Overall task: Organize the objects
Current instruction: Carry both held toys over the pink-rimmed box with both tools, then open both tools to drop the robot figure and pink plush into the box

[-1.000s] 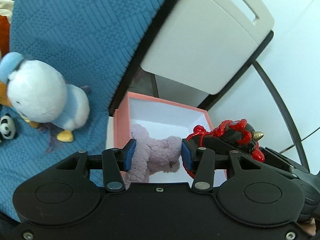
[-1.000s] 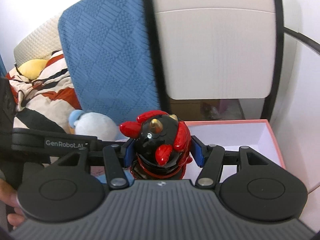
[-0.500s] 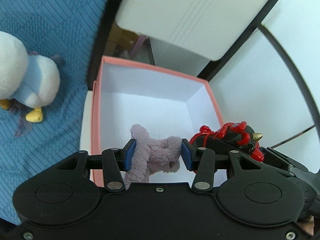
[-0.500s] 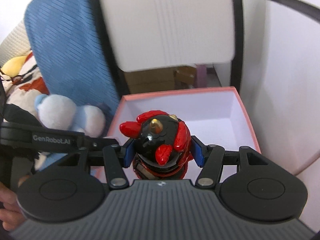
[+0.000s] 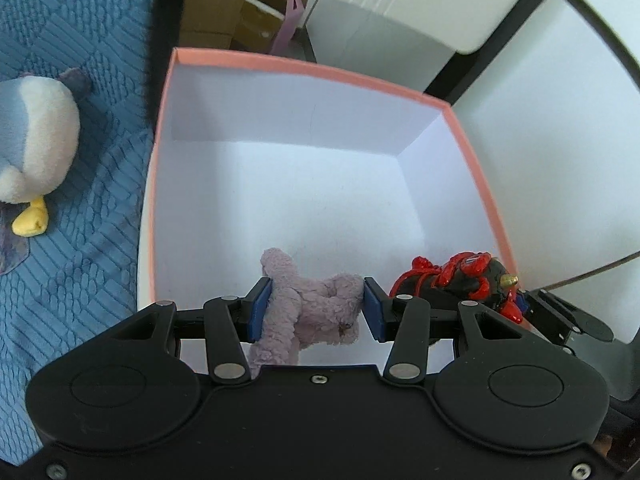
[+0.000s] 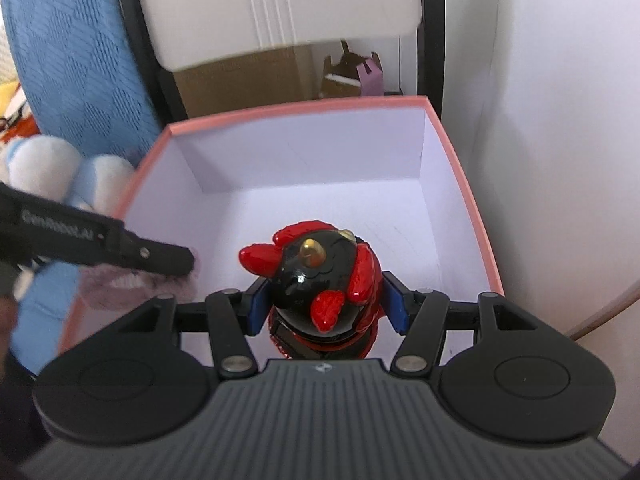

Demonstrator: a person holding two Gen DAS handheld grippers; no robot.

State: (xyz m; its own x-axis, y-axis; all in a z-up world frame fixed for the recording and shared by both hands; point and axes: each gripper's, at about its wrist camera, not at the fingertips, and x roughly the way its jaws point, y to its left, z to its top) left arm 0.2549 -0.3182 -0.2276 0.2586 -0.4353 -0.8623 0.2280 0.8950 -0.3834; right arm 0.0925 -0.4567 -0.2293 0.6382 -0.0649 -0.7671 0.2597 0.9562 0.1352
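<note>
My left gripper (image 5: 316, 306) is shut on a small purple plush toy (image 5: 308, 308) and holds it over the near edge of a pink box (image 5: 316, 66) with a white inside. My right gripper (image 6: 324, 304) is shut on a black and red horned figurine (image 6: 320, 276), also above the box (image 6: 472, 208) at its near side. The figurine shows at the right of the left wrist view (image 5: 456, 280). The left gripper and a bit of the purple plush (image 6: 116, 284) show at the left of the right wrist view. The box holds nothing else.
A blue and white plush bird (image 5: 32, 148) lies on a blue quilted cover (image 5: 80, 240) left of the box. A white chair back (image 6: 280, 8) with a black frame stands behind the box, cardboard boxes (image 6: 248, 80) beneath it. A white wall (image 6: 560, 120) is at the right.
Both grippers have moved forward and down towards the box, each still holding its toy. The box now fills the middle of both views.
</note>
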